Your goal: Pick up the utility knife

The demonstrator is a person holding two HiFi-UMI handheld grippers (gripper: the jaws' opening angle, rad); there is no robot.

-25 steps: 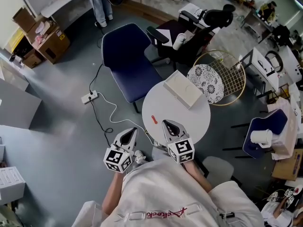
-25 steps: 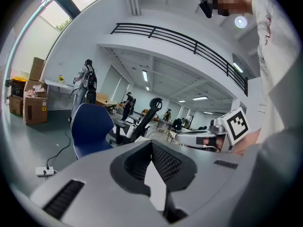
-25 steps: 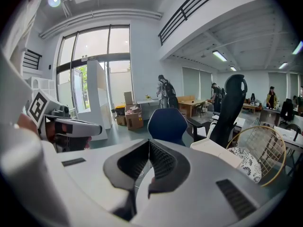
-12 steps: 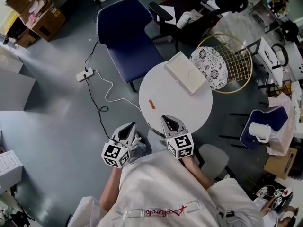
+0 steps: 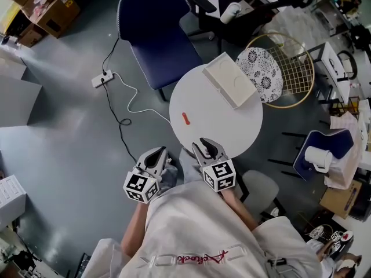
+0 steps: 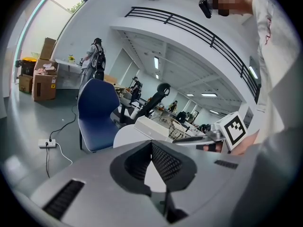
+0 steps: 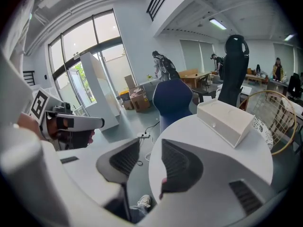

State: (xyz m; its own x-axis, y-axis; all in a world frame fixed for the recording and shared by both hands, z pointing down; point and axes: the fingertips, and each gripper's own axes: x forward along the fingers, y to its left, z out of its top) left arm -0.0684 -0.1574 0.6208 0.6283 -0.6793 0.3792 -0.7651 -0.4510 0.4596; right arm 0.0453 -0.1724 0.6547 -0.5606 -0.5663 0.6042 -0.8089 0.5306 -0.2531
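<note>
The orange utility knife lies on the left part of the round white table. My right gripper hangs over the table's near edge, just short of the knife and to its right. Its jaws have just been opening; they stand apart with nothing between them. A small red bit peeks from behind its right finger. My left gripper is off the table to the left, over the floor. It is shut and holds nothing.
A white box rests on the table's far side. Behind the table stand a blue chair, a black office chair and a gold wire basket. A power strip and its cable lie on the floor at left.
The right gripper's jaws, shut before, now stand apart. Both grippers have sunk lower, near the table's front edge.
</note>
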